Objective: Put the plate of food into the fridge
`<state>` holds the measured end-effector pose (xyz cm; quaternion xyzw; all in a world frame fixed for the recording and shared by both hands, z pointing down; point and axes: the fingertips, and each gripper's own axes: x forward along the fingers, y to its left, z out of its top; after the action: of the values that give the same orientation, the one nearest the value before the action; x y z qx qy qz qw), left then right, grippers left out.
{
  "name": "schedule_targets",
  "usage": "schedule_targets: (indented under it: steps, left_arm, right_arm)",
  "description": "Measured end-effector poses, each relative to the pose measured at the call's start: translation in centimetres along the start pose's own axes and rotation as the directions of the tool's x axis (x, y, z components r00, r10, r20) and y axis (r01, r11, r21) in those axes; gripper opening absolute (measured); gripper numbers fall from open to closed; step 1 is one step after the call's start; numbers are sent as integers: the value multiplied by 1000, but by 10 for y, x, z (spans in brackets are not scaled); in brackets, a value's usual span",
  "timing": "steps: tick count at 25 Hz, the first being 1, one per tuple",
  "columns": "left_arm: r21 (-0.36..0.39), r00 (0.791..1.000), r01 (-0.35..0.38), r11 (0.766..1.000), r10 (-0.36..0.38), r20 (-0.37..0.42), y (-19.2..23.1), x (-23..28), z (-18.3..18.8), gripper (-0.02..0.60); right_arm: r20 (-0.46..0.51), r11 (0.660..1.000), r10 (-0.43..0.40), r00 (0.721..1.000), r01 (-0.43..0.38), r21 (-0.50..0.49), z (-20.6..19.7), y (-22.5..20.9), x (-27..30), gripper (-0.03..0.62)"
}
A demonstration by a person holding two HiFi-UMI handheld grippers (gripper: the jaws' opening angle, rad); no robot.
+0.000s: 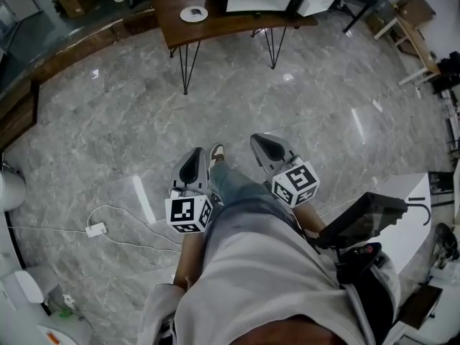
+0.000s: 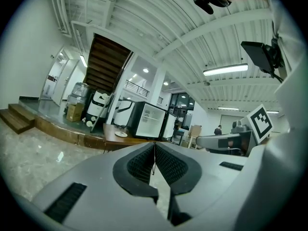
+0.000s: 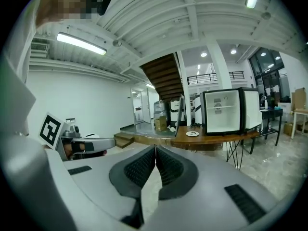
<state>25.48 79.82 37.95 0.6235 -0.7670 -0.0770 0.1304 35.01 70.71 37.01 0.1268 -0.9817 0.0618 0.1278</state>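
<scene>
Standing open on table (image 3: 211, 141), fridge (image 3: 222, 112), plate (image 3: 192, 134) beside it, left tongs (image 2: 154, 153), right tongs (image 3: 155, 150) both pressed together

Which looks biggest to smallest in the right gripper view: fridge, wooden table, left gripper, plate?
1. fridge and wooden table: close. The table spans wider and the fridge is taller, so I won't rank them.
2. left gripper: its size is inflated by nearness to the camera.
3. plate: clearly the smallest.
</scene>
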Motion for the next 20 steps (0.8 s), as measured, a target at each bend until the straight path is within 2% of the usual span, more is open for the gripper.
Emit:
schedule_targets:
  steps: [11, 17, 20]
  left_arm:
    - [8, 999, 33, 999, -33, -43, 41, 128, 28, 20]
    - [29, 998, 18, 999, -17, -61, 77, 220, 61, 20]
    - [50, 997, 6, 999, -2, -76, 88, 280, 74, 20]
  right_arm:
    - [-4, 998, -8, 1000, 8, 64, 29, -88, 114, 18]
    - [3, 995, 13, 1000, -14, 101, 58, -154, 196, 18]
    - [33, 994, 20, 999, -23, 110, 76, -202, 232, 18]
